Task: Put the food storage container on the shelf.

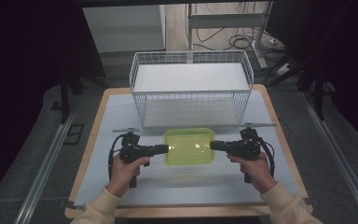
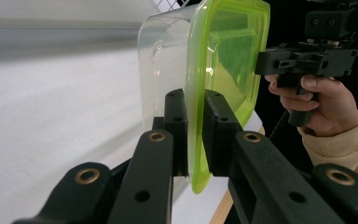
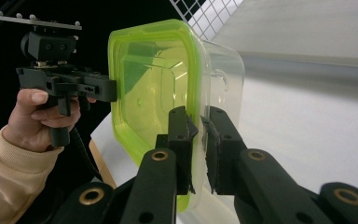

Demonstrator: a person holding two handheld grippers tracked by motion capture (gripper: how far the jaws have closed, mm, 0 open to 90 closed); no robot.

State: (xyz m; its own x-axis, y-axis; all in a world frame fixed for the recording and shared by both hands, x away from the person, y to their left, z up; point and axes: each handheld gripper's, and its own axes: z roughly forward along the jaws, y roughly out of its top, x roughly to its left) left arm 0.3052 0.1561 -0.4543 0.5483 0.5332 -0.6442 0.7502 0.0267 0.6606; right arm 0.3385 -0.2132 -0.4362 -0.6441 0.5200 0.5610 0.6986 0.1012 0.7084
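Observation:
A clear plastic container with a lime-green lid hangs between my two grippers, just in front of the wire basket. My left gripper is shut on its left rim and my right gripper on its right rim. In the left gripper view the jaws pinch the green lid edge and clear wall of the container, with the other gripper and its hand beyond. In the right gripper view the jaws clamp the same rim of the container, facing the left gripper.
A white wire basket stands at the back middle of the white mat. The wooden table edge runs along both sides. Beyond it are dark floor, cables and a metal frame.

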